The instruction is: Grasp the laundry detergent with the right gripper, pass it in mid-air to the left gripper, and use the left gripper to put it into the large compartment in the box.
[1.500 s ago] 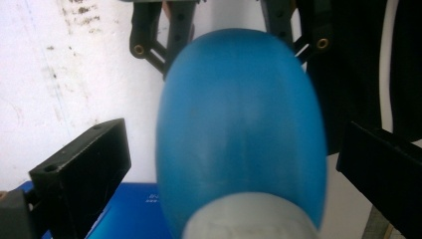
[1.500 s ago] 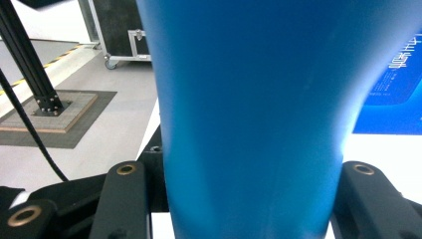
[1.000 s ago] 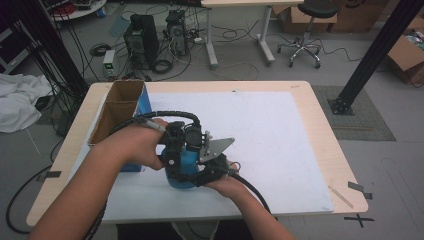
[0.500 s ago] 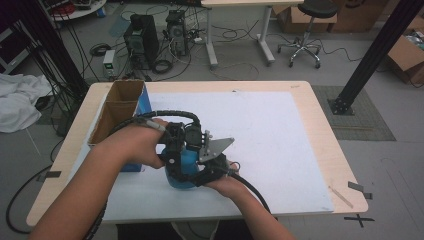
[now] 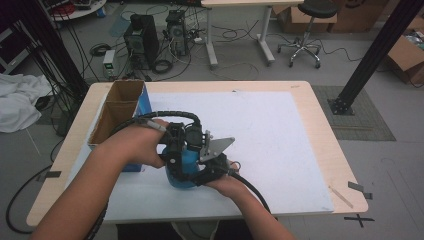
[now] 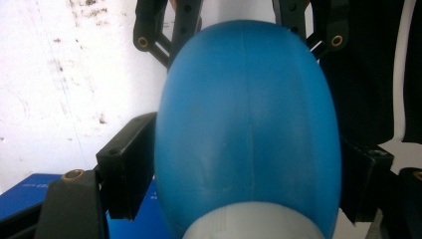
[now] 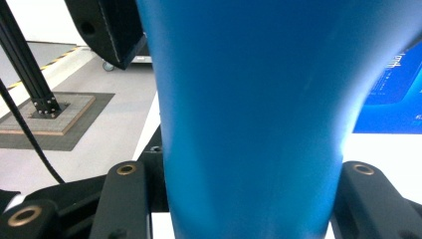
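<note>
- My right tool (image 5: 200, 172) is clenched on the blue bottle (image 5: 181, 167): in the right gripper view both black jaws sit tight against its narrower part (image 7: 249, 149), one each side.
- My left tool (image 5: 176, 145) has just been closing around the same bottle. In the left gripper view the rounded blue body (image 6: 246, 129) lies between the jaws, with the pads touching or nearly touching its flanks; I cannot tell whether they press yet.
- Bottle sits low over the white sheet (image 5: 280, 135) on the bench (image 5: 325, 150), near edge, left of centre, between my two hands.
- Key relation: the long axis runs straight away from the left tool's camera, pale grey cap end (image 6: 254, 224) nearest, rounded end far. The right tool reaches it from the near right, the left from the left, so the tools grip at different stations along that axis.
- Judgement: a twist or pull between the grips comes next.
- Open cardboard box (image 5: 117, 107) with blue side stands just left of the bottle.
</note>
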Demonstrator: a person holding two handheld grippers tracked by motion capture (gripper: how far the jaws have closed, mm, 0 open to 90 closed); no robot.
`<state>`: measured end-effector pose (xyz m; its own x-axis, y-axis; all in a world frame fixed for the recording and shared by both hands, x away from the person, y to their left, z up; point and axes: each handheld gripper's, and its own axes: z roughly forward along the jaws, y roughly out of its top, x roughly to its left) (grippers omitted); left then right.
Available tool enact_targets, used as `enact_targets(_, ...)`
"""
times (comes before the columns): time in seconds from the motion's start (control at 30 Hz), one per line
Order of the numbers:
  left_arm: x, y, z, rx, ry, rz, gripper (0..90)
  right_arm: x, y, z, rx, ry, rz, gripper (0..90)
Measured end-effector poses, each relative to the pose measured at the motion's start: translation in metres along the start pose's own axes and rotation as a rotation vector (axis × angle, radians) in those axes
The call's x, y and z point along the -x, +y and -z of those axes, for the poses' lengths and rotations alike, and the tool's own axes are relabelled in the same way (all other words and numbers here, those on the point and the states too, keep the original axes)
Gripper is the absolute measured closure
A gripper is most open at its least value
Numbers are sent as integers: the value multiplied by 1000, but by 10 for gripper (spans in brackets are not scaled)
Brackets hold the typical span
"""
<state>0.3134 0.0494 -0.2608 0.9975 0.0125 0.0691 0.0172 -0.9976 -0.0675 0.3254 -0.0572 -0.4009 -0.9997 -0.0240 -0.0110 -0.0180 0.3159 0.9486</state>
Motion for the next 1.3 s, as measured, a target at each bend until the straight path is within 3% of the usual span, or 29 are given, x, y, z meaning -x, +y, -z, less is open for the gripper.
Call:
enact_targets(0.5, 0, 1, -2, 6, 2, -10, 316, 0, -1, 0, 1, 1, -20, 465)
enact_targets(0.63, 1, 3, -2, 0, 7, -14, 381, -1, -1, -1, 6, 6, -17, 466)
enact_targets(0.73, 2, 3, -3, 2, 11, -12, 384, -2, -1, -2, 10, 7, -20, 466)
enact_targets(0.83, 2, 3, -1, -2, 9, -14, 386, 0, -1, -1, 4, -3, 6, 466)
enact_targets(0.87, 3, 3, -1, 1, 11, -13, 387, -2, -1, -1, 10, 11, -19, 466)
enact_targets(0.9, 3, 3, 0, -3, 9, -15, 388, -1, -1, -1, 6, 0, 6, 466)
enact_targets(1.03, 3, 5, 3, -15, 9, -6, 391, -3, 1, 0, 25, 12, -13, 462)
enact_targets(1.3, 2, 11, 10, -31, 31, -3, 396, -2, 3, 7, 48, -22, 17, 434)
